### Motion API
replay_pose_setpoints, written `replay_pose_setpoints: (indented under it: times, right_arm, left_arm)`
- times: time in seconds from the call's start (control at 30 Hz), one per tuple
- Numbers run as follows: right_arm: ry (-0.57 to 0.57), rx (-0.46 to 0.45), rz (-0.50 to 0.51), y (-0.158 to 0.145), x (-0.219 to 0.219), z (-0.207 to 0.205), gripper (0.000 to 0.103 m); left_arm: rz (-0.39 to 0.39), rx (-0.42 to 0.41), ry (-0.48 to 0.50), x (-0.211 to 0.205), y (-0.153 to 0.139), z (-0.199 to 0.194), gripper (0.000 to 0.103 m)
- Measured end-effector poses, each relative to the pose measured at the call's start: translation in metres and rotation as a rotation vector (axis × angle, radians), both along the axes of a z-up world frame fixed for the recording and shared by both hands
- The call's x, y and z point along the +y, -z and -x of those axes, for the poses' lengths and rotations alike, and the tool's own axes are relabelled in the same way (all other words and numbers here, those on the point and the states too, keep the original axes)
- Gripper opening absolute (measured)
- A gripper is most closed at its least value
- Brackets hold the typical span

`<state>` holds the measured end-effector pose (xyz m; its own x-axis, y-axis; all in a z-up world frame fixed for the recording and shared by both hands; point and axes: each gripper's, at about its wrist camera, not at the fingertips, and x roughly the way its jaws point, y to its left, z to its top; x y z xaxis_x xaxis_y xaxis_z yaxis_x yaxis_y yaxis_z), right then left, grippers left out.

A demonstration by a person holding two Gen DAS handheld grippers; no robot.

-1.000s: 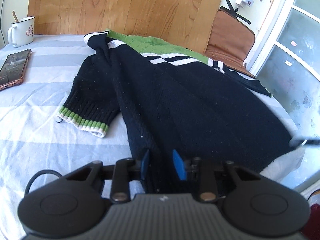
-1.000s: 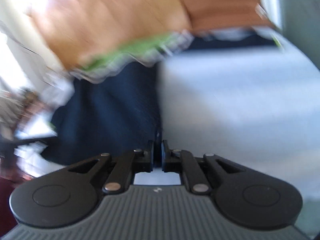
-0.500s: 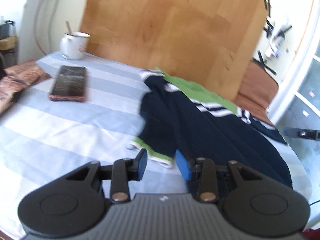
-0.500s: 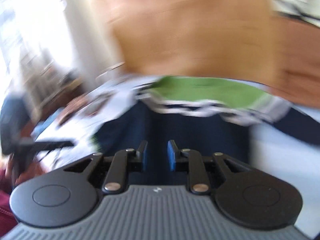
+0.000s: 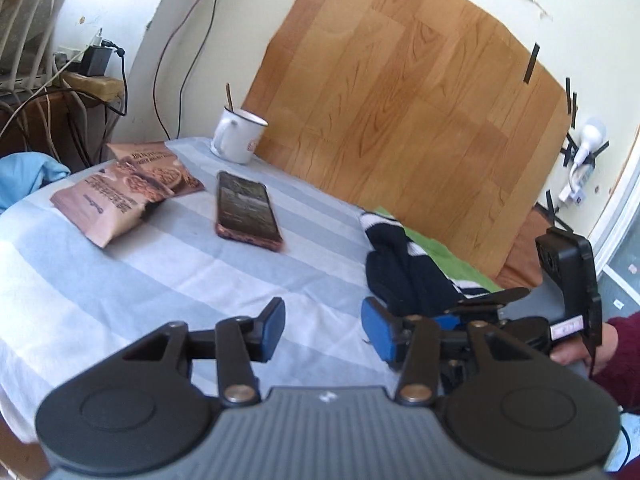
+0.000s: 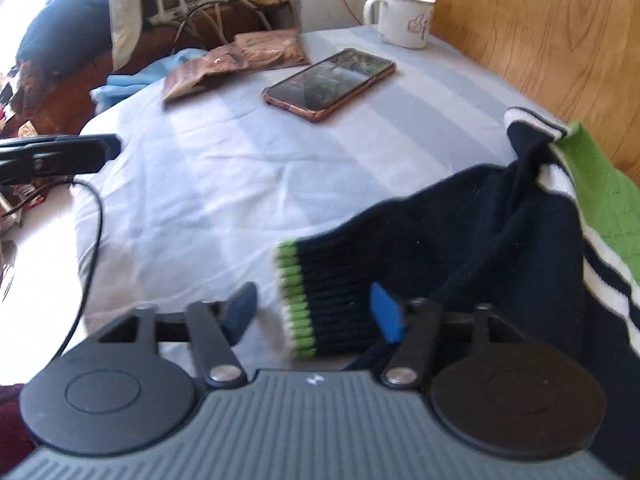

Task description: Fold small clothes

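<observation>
A dark navy knit sweater [image 6: 500, 232] with green and white stripes lies on the striped blue sheet [image 6: 224, 184]. Its sleeve cuff [image 6: 304, 304], green and white at the edge, lies between the open fingers of my right gripper [image 6: 312, 312]. In the left wrist view the sweater [image 5: 404, 276] shows at the right, partly hidden by the right gripper. My left gripper [image 5: 324, 328] is open and empty over bare sheet, left of the sweater.
A phone [image 5: 246, 210] in a pink case, two brown snack packets [image 5: 120, 196] and a white mug [image 5: 238, 136] with a stick sit at the far left. A wooden board [image 5: 420, 112] stands behind. Cables and a radiator are beyond the bed's left edge.
Both grippers have swung left away from the sweater's body. The right gripper, shut a second ago, has opened wide around the sleeve cuff. The left gripper has opened wider.
</observation>
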<state>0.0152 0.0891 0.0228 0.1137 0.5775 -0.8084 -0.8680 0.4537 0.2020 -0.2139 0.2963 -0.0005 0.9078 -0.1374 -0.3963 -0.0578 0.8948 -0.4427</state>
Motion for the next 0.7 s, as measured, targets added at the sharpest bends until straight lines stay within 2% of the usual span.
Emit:
replay_pose_setpoints:
  times: [0.03, 0.07, 0.17, 0.27, 0.37, 0.47, 0.57, 0.7]
  right_arm:
    - [-0.008, 0.028, 0.007, -0.003, 0.004, -0.007, 0.017]
    - [0.007, 0.051, 0.006, -0.010, 0.006, -0.015, 0.010]
    - [0.067, 0.055, -0.065, -0.047, 0.022, -0.048, 0.009]
    - [0.066, 0.112, -0.209, -0.101, 0.058, -0.074, 0.008]
    - [-0.041, 0.026, -0.349, -0.158, 0.096, -0.072, 0.008]
    - [-0.052, -0.032, -0.407, -0.194, 0.115, -0.078, 0.002]
    - [0.010, -0.054, -0.428, -0.212, 0.103, -0.099, 0.002]
    - [0.131, -0.090, -0.418, -0.225, 0.058, -0.118, 0.003]
  left_arm:
    - [0.005, -0.012, 0.001, 0.005, 0.002, -0.001, 0.043]
    - [0.014, -0.022, 0.001, 0.008, 0.003, -0.002, 0.043]
    - [0.044, -0.031, -0.003, 0.019, 0.008, -0.008, 0.043]
    - [0.060, -0.018, -0.010, 0.028, 0.011, -0.016, 0.043]
    - [0.060, -0.007, -0.023, 0.032, 0.011, -0.019, 0.043]
    - [0.060, -0.008, -0.038, 0.032, 0.009, -0.018, 0.045]
    - [0.047, -0.011, -0.037, 0.028, 0.008, -0.020, 0.047]
    - [0.029, 0.004, -0.014, 0.022, 0.008, -0.034, 0.050]
